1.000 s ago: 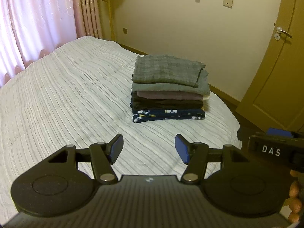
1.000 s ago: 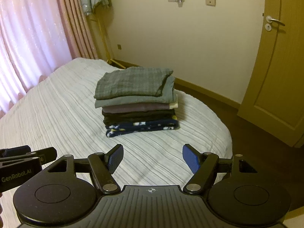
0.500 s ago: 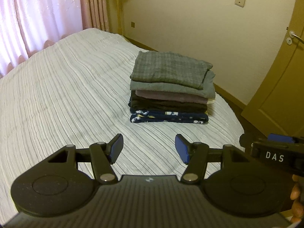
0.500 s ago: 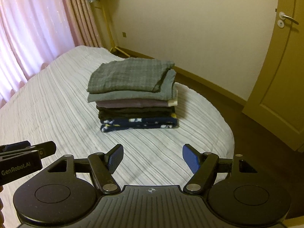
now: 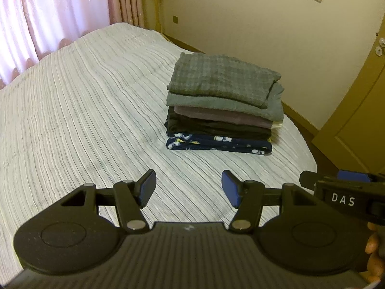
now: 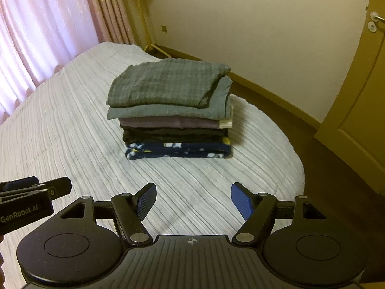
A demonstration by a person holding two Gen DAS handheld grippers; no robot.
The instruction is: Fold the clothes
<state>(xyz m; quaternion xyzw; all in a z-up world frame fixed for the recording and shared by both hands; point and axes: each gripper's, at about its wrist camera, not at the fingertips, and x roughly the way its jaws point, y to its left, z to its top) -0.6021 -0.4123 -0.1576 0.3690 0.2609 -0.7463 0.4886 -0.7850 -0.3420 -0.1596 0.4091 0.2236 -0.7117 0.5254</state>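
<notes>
Stack of folded clothes (image 5: 222, 106): sits on the bed near its foot-end corner, on the side toward the door; about five or six garments piled squarely.
Top garment: grey checked fabric (image 6: 166, 84), folded, lying flat on a plain grey-green piece (image 6: 168, 112) that sticks out a little beyond it toward the door.
Middle of stack: a mauve piece, then dark brown or black layers; a pale cream edge (image 6: 227, 121) shows at the door-side end.
Bottom garment: navy with white and yellow print (image 5: 216, 143), touching the bedspread.
Bed (image 5: 84, 110): covered by a white ribbed bedspread.
Left gripper (image 5: 187, 187): jaws spread wide, nothing between them; held over the bedspread, short of the stack and apart from it.
Right gripper (image 6: 192, 201): jaws spread wide, empty; also over the bedspread short of the stack, beside the left one.
Curtains (image 6: 36, 36): pink, beyond the bed on the side away from the door.
Door (image 6: 361, 84): tan, past the stack's right end.
</notes>
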